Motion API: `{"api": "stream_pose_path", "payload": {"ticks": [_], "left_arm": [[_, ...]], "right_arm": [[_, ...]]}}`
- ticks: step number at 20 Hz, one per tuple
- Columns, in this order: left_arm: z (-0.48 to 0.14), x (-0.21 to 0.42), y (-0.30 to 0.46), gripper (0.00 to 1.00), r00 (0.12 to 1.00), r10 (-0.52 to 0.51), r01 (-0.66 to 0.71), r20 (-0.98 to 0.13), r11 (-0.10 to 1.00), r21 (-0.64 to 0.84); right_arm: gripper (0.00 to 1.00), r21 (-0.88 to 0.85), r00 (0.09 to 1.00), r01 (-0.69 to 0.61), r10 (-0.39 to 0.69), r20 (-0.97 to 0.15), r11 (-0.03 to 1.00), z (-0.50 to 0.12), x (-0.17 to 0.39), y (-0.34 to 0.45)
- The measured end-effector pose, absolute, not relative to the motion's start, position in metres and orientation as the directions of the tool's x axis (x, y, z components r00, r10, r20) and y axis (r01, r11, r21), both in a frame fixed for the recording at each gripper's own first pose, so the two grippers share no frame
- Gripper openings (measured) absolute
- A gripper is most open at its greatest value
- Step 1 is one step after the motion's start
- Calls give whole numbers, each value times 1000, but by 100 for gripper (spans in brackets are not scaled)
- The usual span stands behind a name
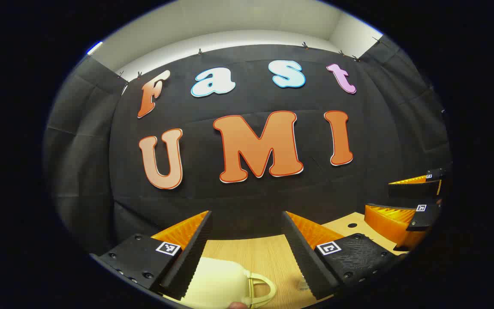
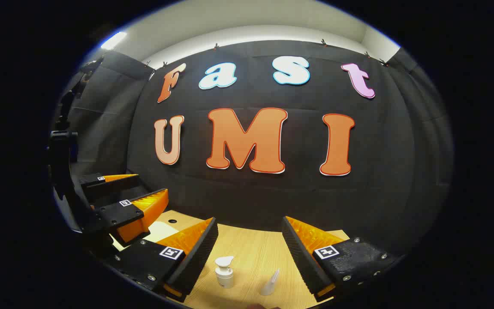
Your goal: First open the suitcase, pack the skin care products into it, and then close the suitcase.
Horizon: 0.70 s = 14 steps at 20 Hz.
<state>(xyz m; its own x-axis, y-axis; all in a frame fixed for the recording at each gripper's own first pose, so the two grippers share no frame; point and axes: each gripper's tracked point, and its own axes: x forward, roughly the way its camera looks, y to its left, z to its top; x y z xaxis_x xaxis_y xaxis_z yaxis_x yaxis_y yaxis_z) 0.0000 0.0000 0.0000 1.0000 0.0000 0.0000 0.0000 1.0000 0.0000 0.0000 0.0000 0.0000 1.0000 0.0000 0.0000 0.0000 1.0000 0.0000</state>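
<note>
Both hand-held grippers hovering open over the bench, nothing gripped.

Left gripper view: left hand-held gripper (image 1: 247,223) sitting with jaws spread wide; cream suitcase (image 1: 219,285) with looped handle lying closed on the bench (image 1: 268,253) just below and between its fingers. Right gripper view: right hand-held gripper (image 2: 250,228) also gaping; white pump bottle (image 2: 224,271) standing between its fingers, small white tube (image 2: 270,283) just right of it, both apart from the pads.

No readable text on the pump bottle (image 2: 224,271) or suitcase (image 1: 223,285).
</note>
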Motion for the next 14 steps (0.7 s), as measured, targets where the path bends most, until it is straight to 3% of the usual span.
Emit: {"api": "stream_pose_path", "payload": {"ticks": [14], "left_arm": [[8, -3, 0, 99, 1000, 16, -17, 19, 1000, 21]], "right_arm": [[95, -24, 1000, 0, 0, 16, 1000, 4, -4, -5]]}}
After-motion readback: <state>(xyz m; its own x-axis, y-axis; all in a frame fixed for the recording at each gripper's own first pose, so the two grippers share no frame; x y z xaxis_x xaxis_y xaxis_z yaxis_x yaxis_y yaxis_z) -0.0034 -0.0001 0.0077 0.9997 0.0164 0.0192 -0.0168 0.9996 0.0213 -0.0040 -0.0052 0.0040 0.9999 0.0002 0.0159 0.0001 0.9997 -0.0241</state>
